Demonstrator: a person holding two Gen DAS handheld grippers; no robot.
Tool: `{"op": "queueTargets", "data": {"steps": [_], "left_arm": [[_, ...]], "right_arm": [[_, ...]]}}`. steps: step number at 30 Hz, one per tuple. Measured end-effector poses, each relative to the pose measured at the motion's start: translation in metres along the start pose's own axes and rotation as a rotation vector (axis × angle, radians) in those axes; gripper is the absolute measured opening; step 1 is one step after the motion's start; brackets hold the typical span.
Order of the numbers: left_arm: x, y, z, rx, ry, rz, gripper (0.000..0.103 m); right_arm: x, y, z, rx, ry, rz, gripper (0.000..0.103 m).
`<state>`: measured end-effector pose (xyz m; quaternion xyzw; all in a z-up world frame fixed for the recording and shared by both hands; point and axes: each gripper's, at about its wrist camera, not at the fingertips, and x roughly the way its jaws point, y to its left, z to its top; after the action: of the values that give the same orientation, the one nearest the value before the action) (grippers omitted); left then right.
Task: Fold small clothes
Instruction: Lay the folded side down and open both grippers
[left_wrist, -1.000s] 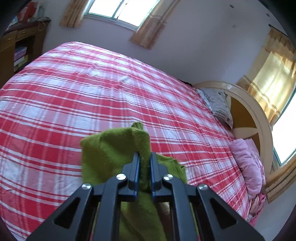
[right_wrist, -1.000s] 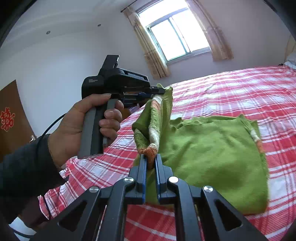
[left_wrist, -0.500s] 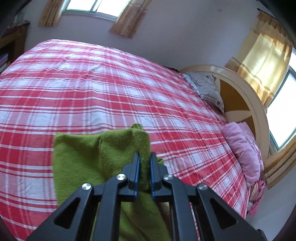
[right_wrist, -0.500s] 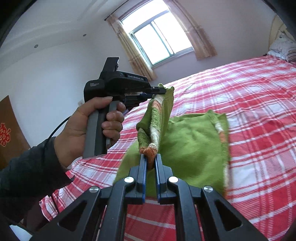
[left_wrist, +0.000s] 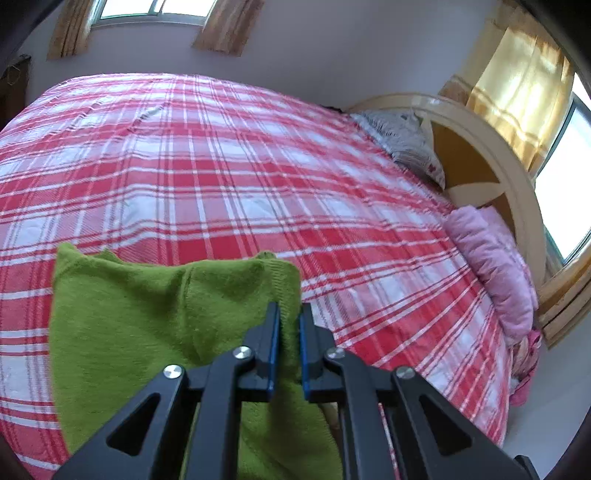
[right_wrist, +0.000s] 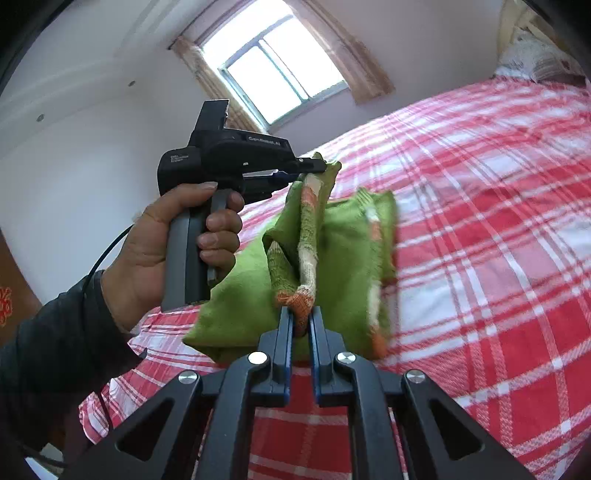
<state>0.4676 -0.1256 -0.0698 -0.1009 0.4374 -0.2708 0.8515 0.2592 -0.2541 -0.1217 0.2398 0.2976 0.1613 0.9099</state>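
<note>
A small green knitted garment (left_wrist: 147, 325) with an orange and cream striped hem (right_wrist: 308, 236) is lifted at one edge over the bed. My left gripper (left_wrist: 289, 314) is shut on its green edge. In the right wrist view that same left gripper (right_wrist: 321, 167) pinches the upper corner, held by a hand (right_wrist: 166, 243) in a dark sleeve. My right gripper (right_wrist: 301, 314) is shut on the orange hem corner below it. The rest of the garment (right_wrist: 347, 266) is doubled over and lies on the sheet.
The bed carries a red and white plaid sheet (left_wrist: 221, 166). A grey pillow (left_wrist: 406, 144) and a pink blanket (left_wrist: 491, 266) lie by the round wooden headboard (left_wrist: 480, 147). Curtained windows (right_wrist: 280, 77) line the walls.
Both grippers have carried the held edge across the bed and a little lower. The green cloth on the sheet has folded over itself and looks narrower in the right wrist view.
</note>
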Motion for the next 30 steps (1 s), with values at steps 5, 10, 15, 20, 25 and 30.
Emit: {"op": "queueTargets", "data": {"steps": [5, 10, 15, 20, 25, 30], "left_arm": [[0.015, -0.012, -0.009, 0.052, 0.006, 0.015, 0.010], [0.012, -0.024, -0.013, 0.096, 0.027, -0.031, 0.015], [-0.022, -0.022, -0.029, 0.186, -0.043, 0.049, 0.067], [-0.061, 0.009, -0.060, 0.238, -0.127, 0.211, 0.076], [-0.099, 0.047, -0.099, 0.201, -0.203, 0.284, 0.080], [-0.108, 0.061, -0.137, 0.216, -0.236, 0.300, 0.091]], "right_arm": [[0.002, -0.007, -0.004, 0.029, 0.003, -0.022, 0.007], [0.004, -0.017, -0.011, 0.059, -0.002, -0.055, 0.007], [0.007, -0.022, -0.013, 0.071, 0.004, -0.072, 0.008], [0.009, -0.029, -0.015, 0.106, 0.035, -0.052, 0.024], [-0.014, -0.032, -0.011, 0.142, -0.083, -0.095, 0.057], [-0.016, -0.016, 0.022, 0.068, -0.089, -0.115, 0.056]]}}
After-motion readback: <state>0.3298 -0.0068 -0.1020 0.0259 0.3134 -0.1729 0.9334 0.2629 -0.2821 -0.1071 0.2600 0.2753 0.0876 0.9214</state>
